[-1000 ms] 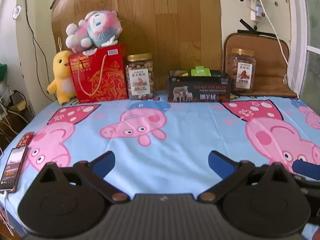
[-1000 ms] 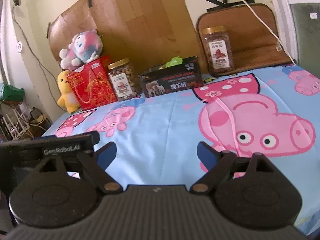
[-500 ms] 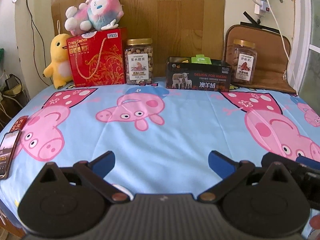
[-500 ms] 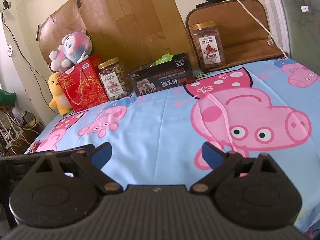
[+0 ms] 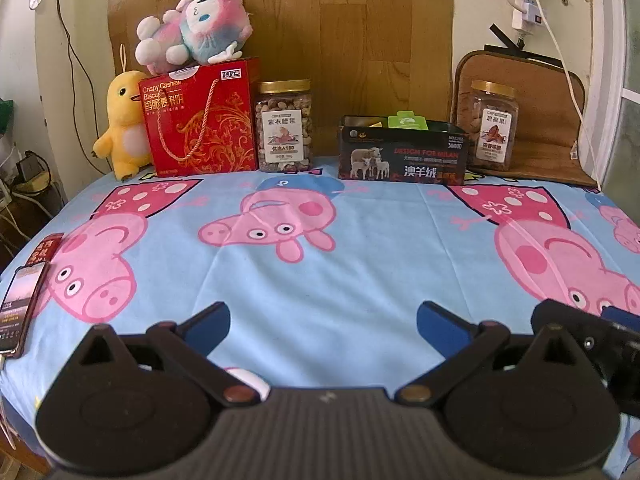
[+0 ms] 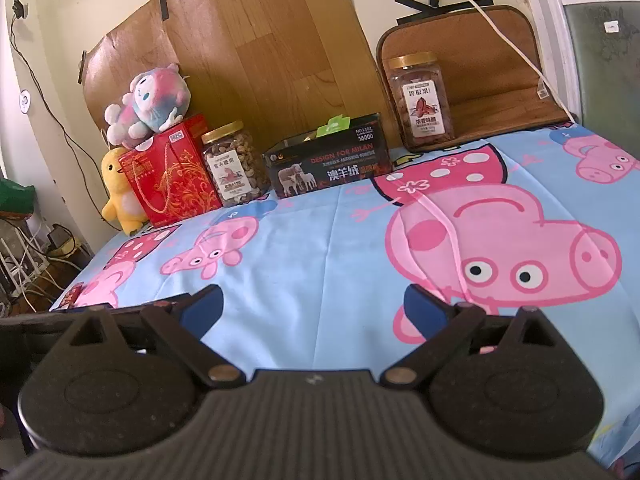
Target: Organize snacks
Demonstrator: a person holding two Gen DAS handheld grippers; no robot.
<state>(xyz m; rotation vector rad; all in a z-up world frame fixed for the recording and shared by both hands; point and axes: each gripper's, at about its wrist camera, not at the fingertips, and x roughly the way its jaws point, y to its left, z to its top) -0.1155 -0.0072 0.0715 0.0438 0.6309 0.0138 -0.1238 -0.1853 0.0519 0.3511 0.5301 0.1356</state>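
At the back of the table stand a red biscuit box [image 5: 200, 118] [image 6: 168, 176], a nut jar with a gold lid [image 5: 285, 126] [image 6: 234, 164], an open black box holding small packets [image 5: 402, 155] [image 6: 330, 164], and a second jar [image 5: 492, 126] [image 6: 422, 102] at the right. My left gripper [image 5: 322, 322] is open and empty over the near edge of the table. My right gripper [image 6: 312, 308] is open and empty, to the right of the left one. Both are far from the snacks.
A pig-print blue cloth [image 5: 360, 248] covers the table. A yellow duck toy [image 5: 120, 132] and a pink-blue plush [image 5: 192, 32] sit at the back left. A phone [image 5: 20, 308] lies at the left edge. A brown mat [image 5: 560, 120] leans at the back right.
Both grippers have risen and pulled back slightly, so the back row sits lower and more centred in view. Jaws stay open. No object has moved.
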